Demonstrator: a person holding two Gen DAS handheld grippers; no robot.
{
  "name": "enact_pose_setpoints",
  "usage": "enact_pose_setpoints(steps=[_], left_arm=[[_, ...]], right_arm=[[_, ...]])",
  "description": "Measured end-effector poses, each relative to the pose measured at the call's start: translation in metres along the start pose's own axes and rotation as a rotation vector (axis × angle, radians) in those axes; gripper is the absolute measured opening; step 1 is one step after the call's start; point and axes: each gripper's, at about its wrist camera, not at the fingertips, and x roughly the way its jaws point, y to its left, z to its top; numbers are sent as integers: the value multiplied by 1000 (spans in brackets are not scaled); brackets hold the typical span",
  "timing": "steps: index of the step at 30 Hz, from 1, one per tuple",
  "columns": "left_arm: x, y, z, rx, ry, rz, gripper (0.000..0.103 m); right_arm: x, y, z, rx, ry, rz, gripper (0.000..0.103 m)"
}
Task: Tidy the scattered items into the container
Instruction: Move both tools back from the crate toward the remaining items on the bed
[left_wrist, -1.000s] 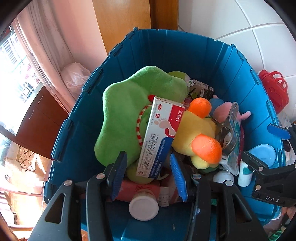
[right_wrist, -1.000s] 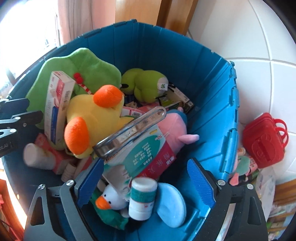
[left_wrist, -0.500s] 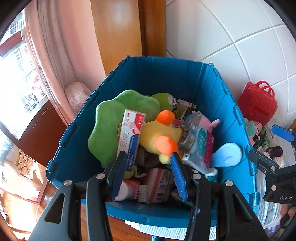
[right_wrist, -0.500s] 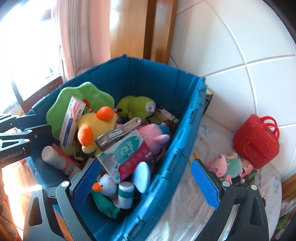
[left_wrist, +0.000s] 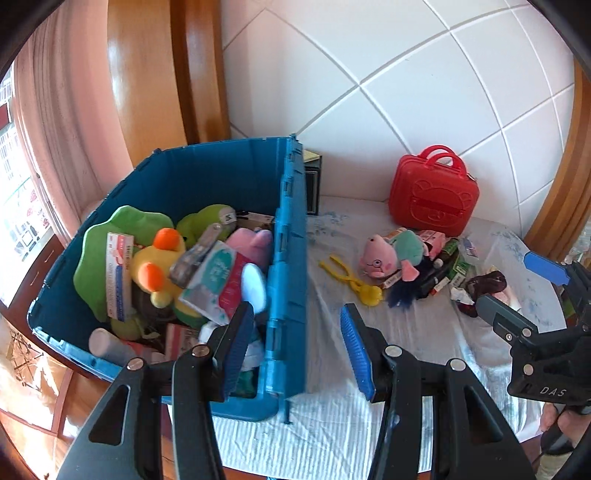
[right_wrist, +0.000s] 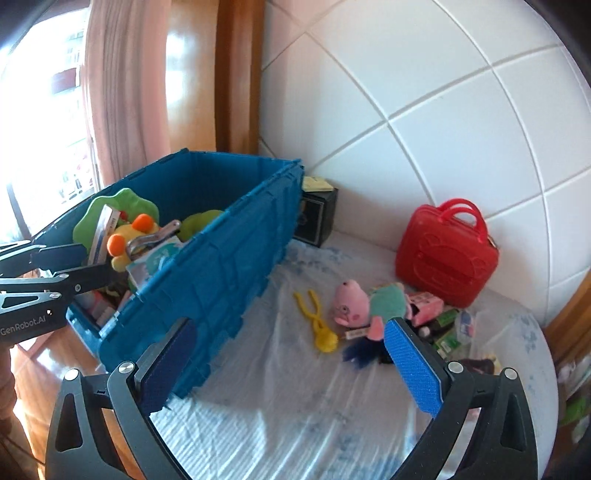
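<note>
A blue crate (left_wrist: 288, 236) (right_wrist: 229, 266) stands at the left of the cloth-covered surface, filled with plush toys, boxes and bottles, including a yellow duck (left_wrist: 159, 262). Scattered to its right lie a pink pig plush (left_wrist: 391, 254) (right_wrist: 365, 302), a yellow plastic clip toy (left_wrist: 354, 277) (right_wrist: 319, 321), small boxes and tubes (left_wrist: 450, 266), and a red toy case (left_wrist: 434, 192) (right_wrist: 447, 254). My left gripper (left_wrist: 299, 347) is open and empty above the crate's right wall. My right gripper (right_wrist: 291, 373) is open and empty over the cloth beside the crate.
A black box (left_wrist: 312, 184) (right_wrist: 317, 214) stands behind the crate against the white tiled wall. A pink curtain (right_wrist: 122, 92) and wooden frame are at the back left. The white cloth (right_wrist: 295, 406) covers the surface. Wooden trim edges the right side.
Both grippers have pulled up and back from inside the crate and swung right. The scattered items on the cloth have come into view. Both stay open and empty.
</note>
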Motion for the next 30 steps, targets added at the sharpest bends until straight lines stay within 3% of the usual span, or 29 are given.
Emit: enact_pose_setpoints(steps=[7, 11, 16, 21, 25, 30], left_arm=[[3, -84, -21, 16, -17, -45, 49], [10, -102, -29, -23, -73, -95, 49], [33, -118, -39, -23, -126, -163, 49], [77, -132, -47, -39, -51, -267, 49], [113, -152, -59, 8, 13, -282, 49], [143, -184, -69, 72, 90, -311, 49]], right_arm=[[-23, -96, -66, 98, 38, -106, 103], [-36, -142, -94, 204, 38, -152, 103], [-46, -189, -131, 343, 41, -280, 103], [-38, -222, -165, 476, 127, -376, 103], [-33, -241, -193, 539, 195, -441, 103], [-28, -260, -215, 588, 232, -452, 103]])
